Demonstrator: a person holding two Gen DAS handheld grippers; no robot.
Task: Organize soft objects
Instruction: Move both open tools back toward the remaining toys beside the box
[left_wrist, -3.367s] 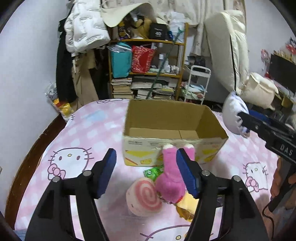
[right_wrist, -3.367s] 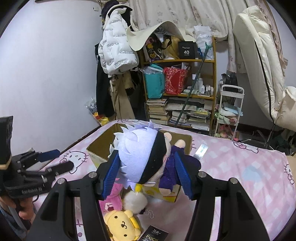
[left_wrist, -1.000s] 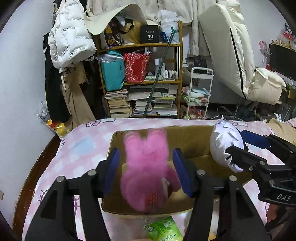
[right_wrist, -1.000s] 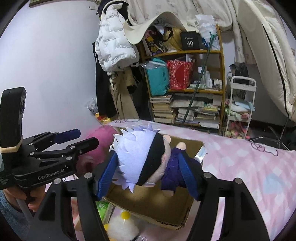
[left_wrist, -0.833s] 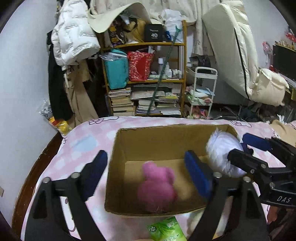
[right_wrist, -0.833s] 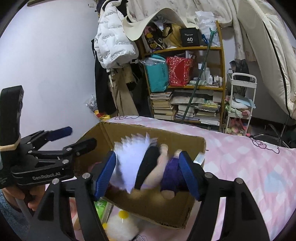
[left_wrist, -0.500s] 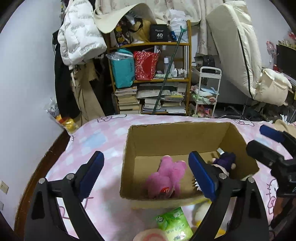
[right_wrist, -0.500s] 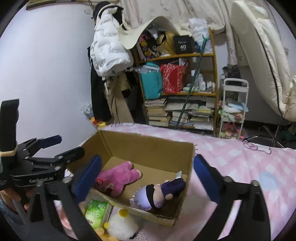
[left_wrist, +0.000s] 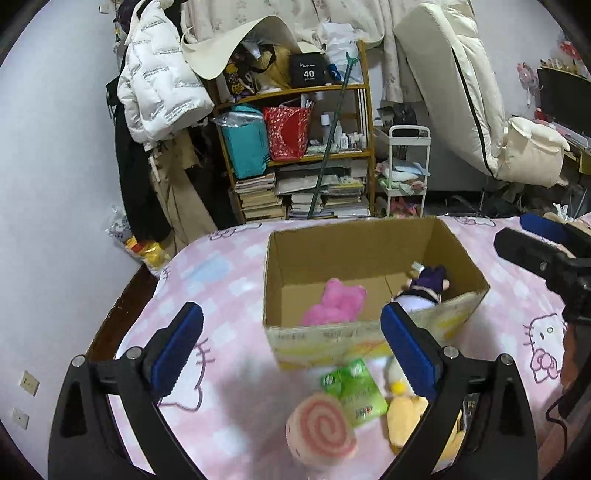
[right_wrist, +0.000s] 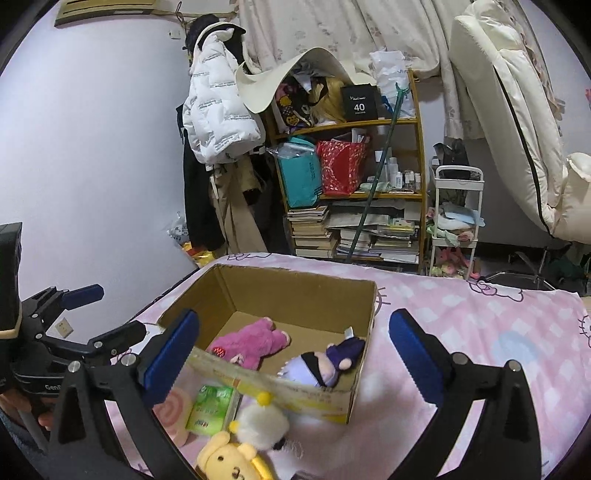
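Soft toys, a pink plush (right_wrist: 255, 345) and a purple doll (right_wrist: 325, 363), lie in the cardboard box (right_wrist: 295, 291) on the pink bedsheet (right_wrist: 480, 325), while the left gripper (left_wrist: 291, 347), jaws opening, and the right gripper (right_wrist: 295, 354), spread wide, grasp nothing.
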